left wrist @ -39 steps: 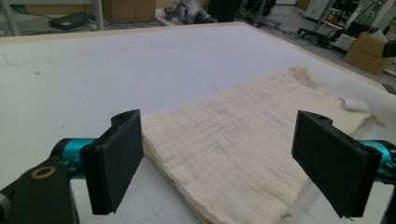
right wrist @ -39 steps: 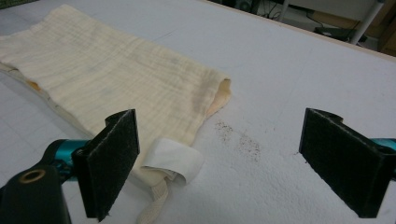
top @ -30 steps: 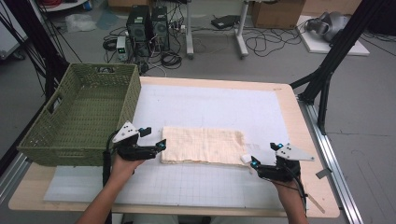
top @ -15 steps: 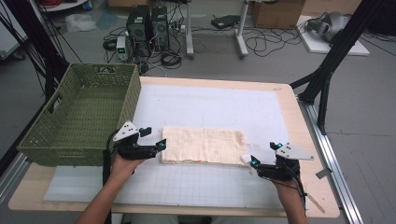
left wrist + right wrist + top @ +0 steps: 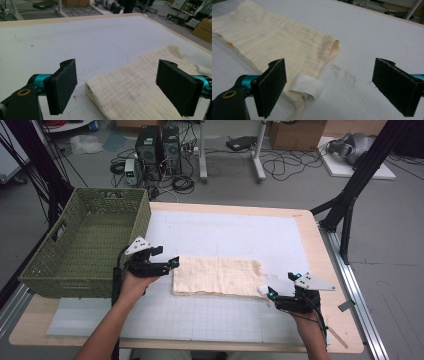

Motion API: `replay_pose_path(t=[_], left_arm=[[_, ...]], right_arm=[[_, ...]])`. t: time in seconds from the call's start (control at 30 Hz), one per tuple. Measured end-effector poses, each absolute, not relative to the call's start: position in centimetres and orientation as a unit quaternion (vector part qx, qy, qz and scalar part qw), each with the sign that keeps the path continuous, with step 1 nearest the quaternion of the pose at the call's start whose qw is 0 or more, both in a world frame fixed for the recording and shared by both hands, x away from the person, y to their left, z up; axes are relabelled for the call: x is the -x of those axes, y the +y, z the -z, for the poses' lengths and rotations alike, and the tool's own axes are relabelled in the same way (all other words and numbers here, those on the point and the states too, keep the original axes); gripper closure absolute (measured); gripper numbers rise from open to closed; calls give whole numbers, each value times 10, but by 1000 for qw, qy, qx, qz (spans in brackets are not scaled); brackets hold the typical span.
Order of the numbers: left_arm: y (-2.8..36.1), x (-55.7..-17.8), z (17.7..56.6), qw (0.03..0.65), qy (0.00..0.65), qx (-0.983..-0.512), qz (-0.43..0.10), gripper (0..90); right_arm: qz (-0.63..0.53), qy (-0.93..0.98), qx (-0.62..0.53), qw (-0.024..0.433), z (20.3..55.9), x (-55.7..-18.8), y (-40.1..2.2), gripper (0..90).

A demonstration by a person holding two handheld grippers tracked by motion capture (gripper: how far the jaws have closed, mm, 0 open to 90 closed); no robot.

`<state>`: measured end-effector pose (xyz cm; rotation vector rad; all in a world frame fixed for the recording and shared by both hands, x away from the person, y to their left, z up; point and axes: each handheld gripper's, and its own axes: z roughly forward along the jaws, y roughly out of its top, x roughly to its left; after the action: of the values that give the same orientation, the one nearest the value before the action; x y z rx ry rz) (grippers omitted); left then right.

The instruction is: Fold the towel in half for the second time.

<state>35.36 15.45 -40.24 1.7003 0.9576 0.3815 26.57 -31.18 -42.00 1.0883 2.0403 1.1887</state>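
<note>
Nearest the front edge of the counter (image 5: 330, 265), the person's forearms are coming in, each hand carrying a claw low over the white mat. The right claw (image 5: 270, 293) is sitting toward the front right corner with its jaws spread wide; in the right gripper view they are standing apart on either side of the near right corner of the folded cloth (image 5: 274, 40), where a white tag (image 5: 306, 87) is curling up and a strip of tape is trailing off beside it. The left claw (image 5: 175, 261) is likewise spread, its jaws framing the left end of the cloth (image 5: 135, 85) without pinching it (the layered fold is showing at that corner). The cloth (image 5: 217, 276) itself is lying flat as a long cream rectangle about midway across the counter, nearer the front edge than the back. Farther off, at the left edge, a green woven basket (image 5: 50, 270) is standing with nothing visible inside. Judging by this, the step in hand is lining up a grip on both ends of the cloth. The next move is probably calling for each claw to slide on under an end, close through all layers, and lift evenly so the fold is not slipping open.
</note>
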Motion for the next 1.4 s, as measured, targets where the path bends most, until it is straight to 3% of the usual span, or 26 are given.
replay_pose_path(t=[0.17,0.37,0.97,1.4], left_arm=[[146,-371,398,527,412,-724,-167,212],[136,-389,396,507,406,-741,-172,322],[128,-413,435,423,419,-793,-132,449],[121,-409,443,390,389,-823,-140,668]], right_arm=[[-439,759,-401,267,421,-267,-311,115],[-438,760,-402,264,422,-268,-312,116],[-439,762,-402,256,425,-270,-312,116],[-432,766,-402,254,427,-273,-308,116]])
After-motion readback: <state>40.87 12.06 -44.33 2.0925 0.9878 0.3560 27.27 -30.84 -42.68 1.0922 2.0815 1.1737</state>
